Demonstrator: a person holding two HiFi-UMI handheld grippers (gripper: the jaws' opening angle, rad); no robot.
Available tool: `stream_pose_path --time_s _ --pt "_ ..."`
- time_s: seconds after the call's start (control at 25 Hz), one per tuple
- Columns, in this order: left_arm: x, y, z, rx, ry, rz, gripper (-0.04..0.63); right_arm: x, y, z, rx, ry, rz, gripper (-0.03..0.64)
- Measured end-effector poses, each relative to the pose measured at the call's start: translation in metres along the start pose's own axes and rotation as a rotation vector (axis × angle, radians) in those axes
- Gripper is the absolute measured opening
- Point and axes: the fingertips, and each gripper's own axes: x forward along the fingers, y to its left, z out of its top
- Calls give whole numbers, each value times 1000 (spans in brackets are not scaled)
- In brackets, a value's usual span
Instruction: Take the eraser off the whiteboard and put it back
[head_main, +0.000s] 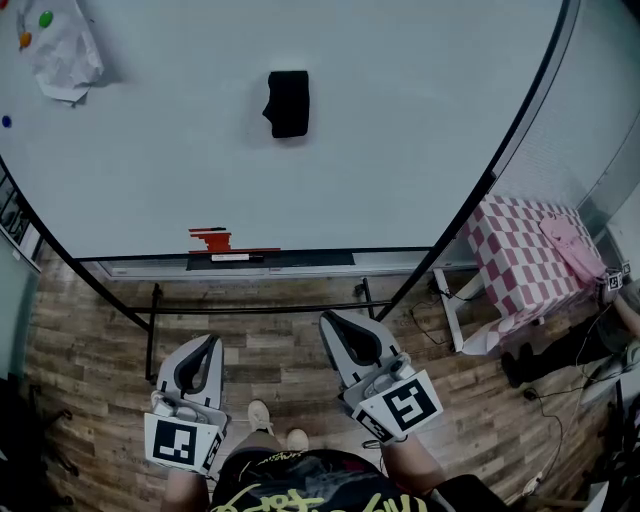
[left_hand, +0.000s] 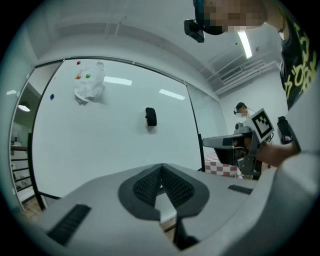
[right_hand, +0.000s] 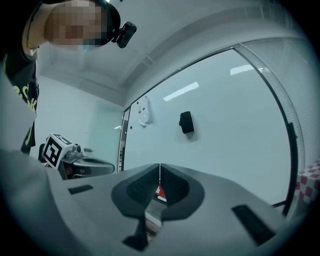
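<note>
While both claws are held low over the wood floor (head_main: 100, 350), well short of the board, the black eraser (head_main: 288, 103) sits on the face of the whiteboard (head_main: 420, 130). It is in the upper middle, apart from everything else on the board.

Left claw (head_main: 208, 345): pads together at the tips, nothing between them. Its own view shows only the board beyond the closed tips.
Right claw (head_main: 336, 325): pads likewise pressed together, empty. A bit of red shows through the notch behind its tips, but that is far off at the board's foot, not gripped.
Both claws point level toward the board.

Other items:
- A crumpled white sheet (head_main: 62, 50) is pinned at the board's upper left among coloured magnets.
- A red object (head_main: 212, 238) lies by the tray (head_main: 300, 260) along the lower edge.
- A table with a pink-checked cloth (head_main: 525, 255) stands off to the right.

Progress, as a judgement: the eraser lies where the task wants it at the end, on the board. The same layout would equally fit an eraser waiting to be lifted off. Closed, empty claws away from the board suit either reading, and this moment does not separate them. What is certain is that neither claw holds or touches the eraser, and that it is not on the tray or the floor.
</note>
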Motion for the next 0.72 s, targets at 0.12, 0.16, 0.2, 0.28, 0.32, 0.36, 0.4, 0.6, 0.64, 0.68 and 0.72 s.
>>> stream_pose_path --time_s 0.12,0.16,0.2,0.28,0.32,0.36,0.4,0.6,0.64,0.68,0.72 --pt "2 -1 2 -10 -26 -1 6 -1 -1 -1 -1 1 0 11" --pt "2 -1 2 -13 -24 0 6 -1 -1 -1 0 1 1 11" --pt "1 -2 2 -10 -20 0 6 -2 -1 -1 -1 1 1 11" --pt "1 -2 2 -11 -21 2 6 -3 -2 -1 -8 -5 -9 11" --pt "2 -2 2 -15 -26 3 6 -3 -4 -2 -12 -8 -17 9" --pt "2 -2 3 -10 -30 3 6 -4 -5 -2 -14 -8 -23 9" --pt "2 -2 3 0 -33 3 6 -4 -5 -3 -14 -6 -26 9" --pt "1 -1 4 15 -37 7 6 -5 -5 -4 -10 3 -23 9" --pt "1 -1 4 -2 -37 12 6 -5 -5 -3 -10 3 -22 9" --pt "1 -1 4 -8 -38 14 6 -5 -5 -3 -11 4 -22 9" --pt "1 -1 4 -4 -39 14 6 -5 -6 -3 -11 4 -22 9"
